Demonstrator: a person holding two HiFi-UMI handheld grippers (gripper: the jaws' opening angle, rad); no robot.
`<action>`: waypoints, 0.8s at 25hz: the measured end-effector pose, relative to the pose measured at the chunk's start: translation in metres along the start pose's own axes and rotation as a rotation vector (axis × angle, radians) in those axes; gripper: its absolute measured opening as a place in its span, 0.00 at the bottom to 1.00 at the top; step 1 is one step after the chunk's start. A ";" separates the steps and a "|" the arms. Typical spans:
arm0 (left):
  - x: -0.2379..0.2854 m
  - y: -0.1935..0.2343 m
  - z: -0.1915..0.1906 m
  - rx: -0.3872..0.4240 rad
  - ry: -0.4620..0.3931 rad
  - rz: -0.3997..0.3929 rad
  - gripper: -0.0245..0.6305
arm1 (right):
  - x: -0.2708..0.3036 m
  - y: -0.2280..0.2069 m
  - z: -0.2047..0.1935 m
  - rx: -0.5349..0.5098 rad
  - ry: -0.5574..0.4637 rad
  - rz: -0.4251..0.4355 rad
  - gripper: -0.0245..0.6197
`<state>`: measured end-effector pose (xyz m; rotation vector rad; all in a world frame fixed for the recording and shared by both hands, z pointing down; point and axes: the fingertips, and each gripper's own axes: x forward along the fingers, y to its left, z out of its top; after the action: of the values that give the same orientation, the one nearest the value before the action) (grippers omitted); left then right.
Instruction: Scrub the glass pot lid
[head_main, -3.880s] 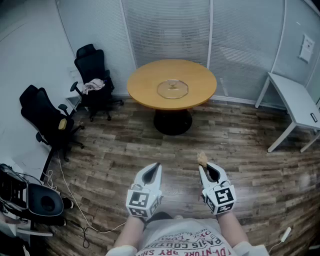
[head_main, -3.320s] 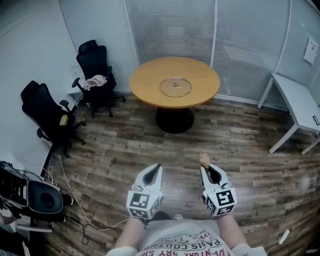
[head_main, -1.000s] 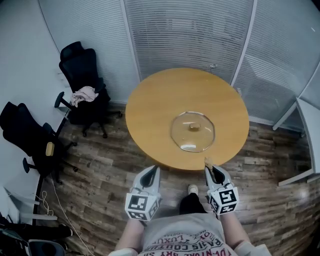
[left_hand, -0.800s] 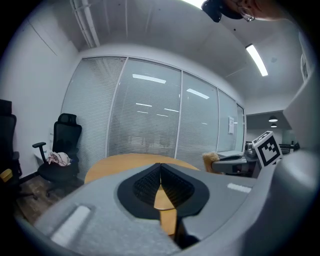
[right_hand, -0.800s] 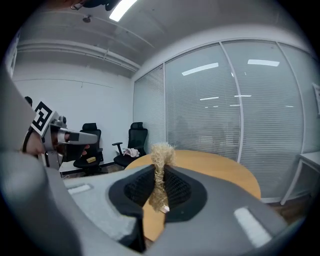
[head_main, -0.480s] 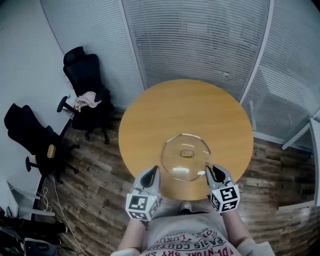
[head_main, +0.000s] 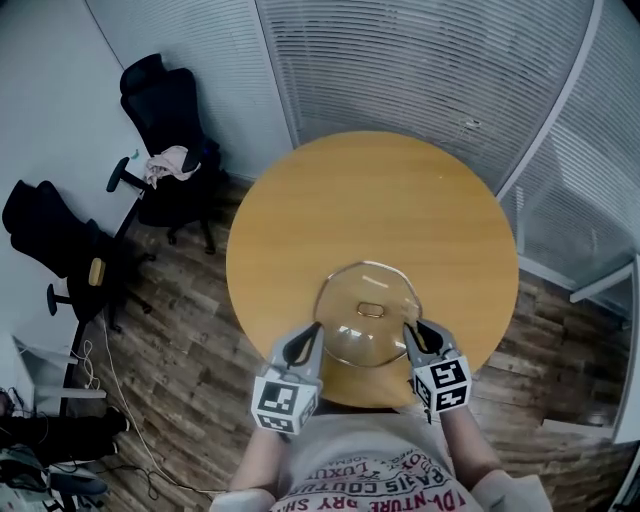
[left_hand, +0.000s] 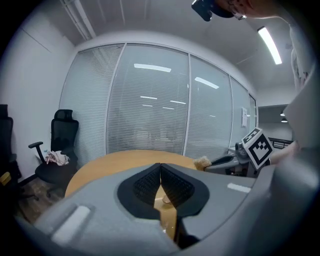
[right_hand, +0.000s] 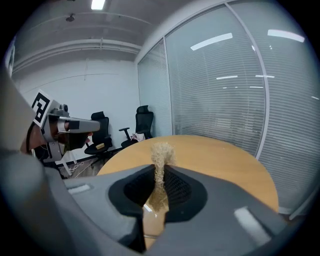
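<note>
Right gripper view: right tool (right_hand: 160, 169) tight on tan scrubber (right_hand: 162, 151); left tool (left_hand: 160, 172) pressed together.

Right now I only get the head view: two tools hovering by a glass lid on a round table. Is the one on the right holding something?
Observer: Yes. The right gripper view shows the right tool shut on a tan, fibrous scrubber, with a tuft poking out past the tips.
Operator: And the other one?
Observer: The left gripper view shows the left tool with its jaws together and nothing between them.
Operator: Where is the light coming from?
Observer: From above. The left gripper view shows a long ceiling light switched on.
</note>
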<state>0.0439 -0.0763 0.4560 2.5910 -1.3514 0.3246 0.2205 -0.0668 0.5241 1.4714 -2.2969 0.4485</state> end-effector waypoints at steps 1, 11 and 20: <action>0.005 0.007 0.000 0.005 0.005 0.004 0.05 | 0.011 -0.002 -0.002 -0.005 0.027 0.006 0.12; 0.038 0.059 -0.014 -0.039 0.030 -0.024 0.05 | 0.104 -0.005 -0.032 -0.046 0.307 0.046 0.12; 0.064 0.079 -0.032 -0.082 0.063 -0.028 0.05 | 0.168 -0.037 -0.072 -0.026 0.472 0.035 0.12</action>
<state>0.0117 -0.1618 0.5109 2.5095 -1.2787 0.3361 0.2003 -0.1822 0.6691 1.1624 -1.9453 0.6900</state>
